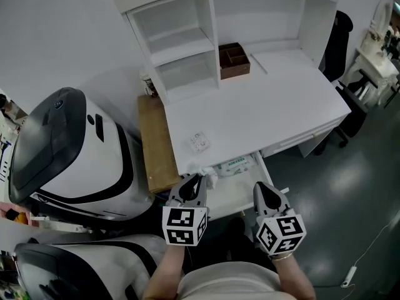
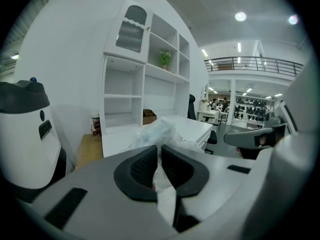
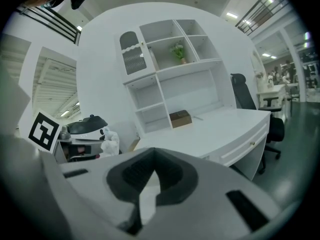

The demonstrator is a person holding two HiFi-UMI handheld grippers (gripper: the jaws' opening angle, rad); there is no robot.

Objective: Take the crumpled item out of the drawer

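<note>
We pinch the crumpled plastic [image 2: 154, 133] in our left claw [image 1: 197, 179] to lift it from the drawer [image 1: 236, 190] at twelve o'clock, while our right claw [image 1: 260, 187] hangs closed and empty.

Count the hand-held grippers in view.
2. The left hand-held gripper, shut on crumpled plastic, at the open drawer, left end; the right hand-held gripper, empty, at its right end.

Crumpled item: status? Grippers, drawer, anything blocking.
Left gripper shut on crumpled item, clear plastic, at open drawer's left end. Right gripper shut, empty, at drawer's right. Nothing seen blocking the lift.
</note>
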